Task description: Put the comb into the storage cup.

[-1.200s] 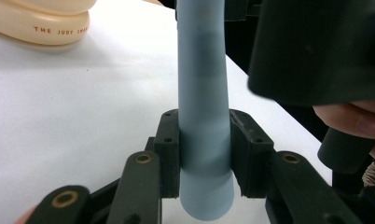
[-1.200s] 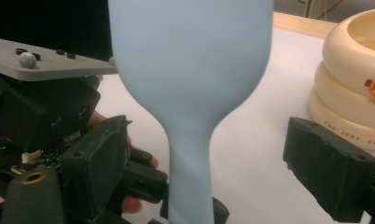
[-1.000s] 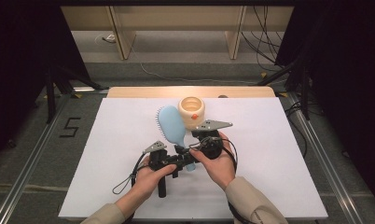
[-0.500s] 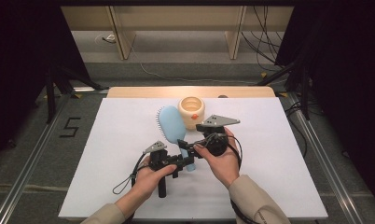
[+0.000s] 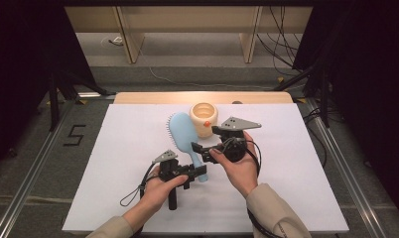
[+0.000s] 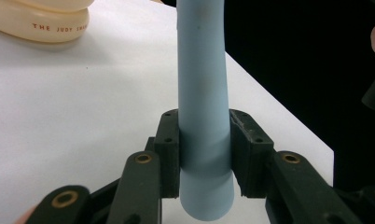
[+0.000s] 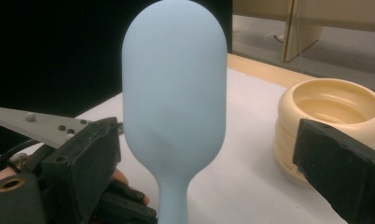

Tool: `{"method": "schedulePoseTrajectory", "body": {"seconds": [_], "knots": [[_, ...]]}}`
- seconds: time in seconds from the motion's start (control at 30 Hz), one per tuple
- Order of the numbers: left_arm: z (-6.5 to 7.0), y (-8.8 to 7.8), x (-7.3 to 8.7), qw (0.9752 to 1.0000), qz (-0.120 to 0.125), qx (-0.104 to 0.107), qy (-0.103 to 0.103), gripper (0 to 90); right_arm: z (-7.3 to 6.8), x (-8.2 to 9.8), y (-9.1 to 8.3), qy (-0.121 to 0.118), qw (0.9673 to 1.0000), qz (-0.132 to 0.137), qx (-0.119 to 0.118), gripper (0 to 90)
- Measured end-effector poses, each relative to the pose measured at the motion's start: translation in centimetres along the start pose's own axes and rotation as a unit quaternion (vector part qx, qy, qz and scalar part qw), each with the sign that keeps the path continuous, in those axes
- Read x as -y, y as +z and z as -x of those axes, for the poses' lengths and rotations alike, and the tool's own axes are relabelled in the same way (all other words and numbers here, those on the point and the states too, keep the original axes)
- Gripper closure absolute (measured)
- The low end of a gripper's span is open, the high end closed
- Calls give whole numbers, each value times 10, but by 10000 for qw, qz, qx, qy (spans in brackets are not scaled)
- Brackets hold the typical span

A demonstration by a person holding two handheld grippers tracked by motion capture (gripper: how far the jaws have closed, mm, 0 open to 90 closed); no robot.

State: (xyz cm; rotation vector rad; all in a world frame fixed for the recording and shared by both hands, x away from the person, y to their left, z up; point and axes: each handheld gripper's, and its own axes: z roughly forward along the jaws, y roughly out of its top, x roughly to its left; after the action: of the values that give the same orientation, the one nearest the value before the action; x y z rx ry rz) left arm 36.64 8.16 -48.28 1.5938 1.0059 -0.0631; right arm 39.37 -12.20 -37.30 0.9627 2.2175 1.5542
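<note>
Right gripper [image 5: 200, 148] has lifted off the blue hairbrush [image 5: 181, 134], jaws spread; left gripper [image 6: 204, 154] pinches its handle.

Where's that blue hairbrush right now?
In the high view the blue hairbrush lies mid-table, its handle clamped in the left tool, its head beside the cream cup and just left of the right tool.

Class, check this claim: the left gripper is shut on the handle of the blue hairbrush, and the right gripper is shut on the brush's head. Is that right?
Not quite. The left gripper is indeed shut on the blue hairbrush handle, but the right gripper is open: the right gripper view shows its jaws standing wide apart, with gaps either side of the brush where head meets handle.
</note>
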Motion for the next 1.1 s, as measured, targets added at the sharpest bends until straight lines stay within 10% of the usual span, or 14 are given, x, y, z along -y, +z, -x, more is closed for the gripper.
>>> {"method": "schedulePoseTrajectory", "body": {"seconds": [1.1], "knots": [[5, 2, 3, 9999, -50, 64, 61, 658, -8, -18, 10, -156, 9998, 134, -46, 77]]}}
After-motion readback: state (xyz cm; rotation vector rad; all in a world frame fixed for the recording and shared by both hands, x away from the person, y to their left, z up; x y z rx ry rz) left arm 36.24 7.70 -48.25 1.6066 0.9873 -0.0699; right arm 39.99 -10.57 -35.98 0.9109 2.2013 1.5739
